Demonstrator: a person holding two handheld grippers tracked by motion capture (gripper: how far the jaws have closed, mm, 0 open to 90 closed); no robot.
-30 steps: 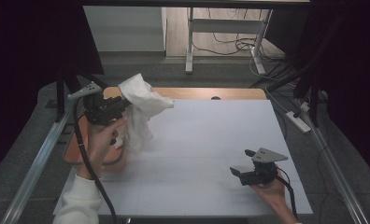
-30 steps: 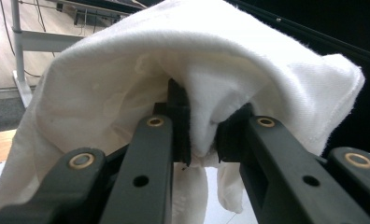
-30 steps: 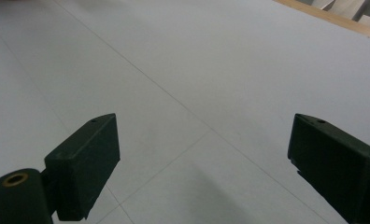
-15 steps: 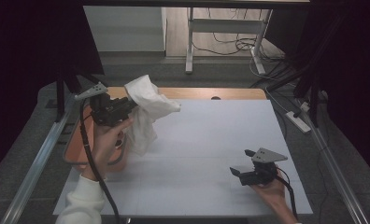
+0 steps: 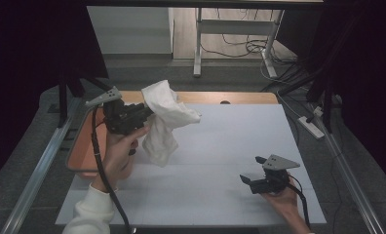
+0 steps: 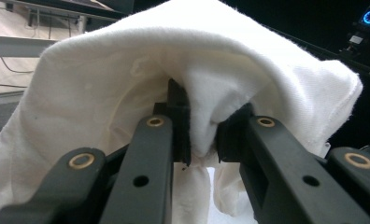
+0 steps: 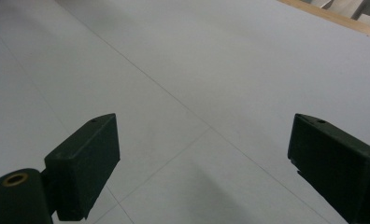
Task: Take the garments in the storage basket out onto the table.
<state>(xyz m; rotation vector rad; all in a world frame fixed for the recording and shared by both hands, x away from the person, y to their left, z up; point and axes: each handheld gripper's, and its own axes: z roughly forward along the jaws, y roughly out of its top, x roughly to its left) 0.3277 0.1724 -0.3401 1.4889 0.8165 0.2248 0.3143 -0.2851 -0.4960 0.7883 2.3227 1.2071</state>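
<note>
- Nearest the person, the right gripper [image 5: 249,181] sits low over the front right part of the white table sheet [image 5: 240,141], held in the right hand [image 5: 281,197]; its grey three-cornered plate faces up.
- In the right gripper view its two black jaws stand wide apart with nothing between them, only bare sheet with faint fold lines ahead.
- Farther in on the left, the left hand [image 5: 118,151] holds the left gripper [image 5: 147,113] raised above the sheet's left edge, its cable hanging down past the white sleeve [image 5: 91,214].
- The left gripper's jaws are clamped on a white cloth [image 5: 164,117]; in the left gripper view a fold of the cloth [image 6: 202,126] is pinched between the pads, and the rest drapes over and around the jaw tips.
- In the high view the cloth hangs off the gripper in the air, its lower end dangling over the sheet.
- Just left of the hand, an orange tray [image 5: 81,151] lies at the sheet's edge.
- Beyond the sheet, a strip of wooden tabletop [image 5: 240,97] shows, then floor with cables.
</note>
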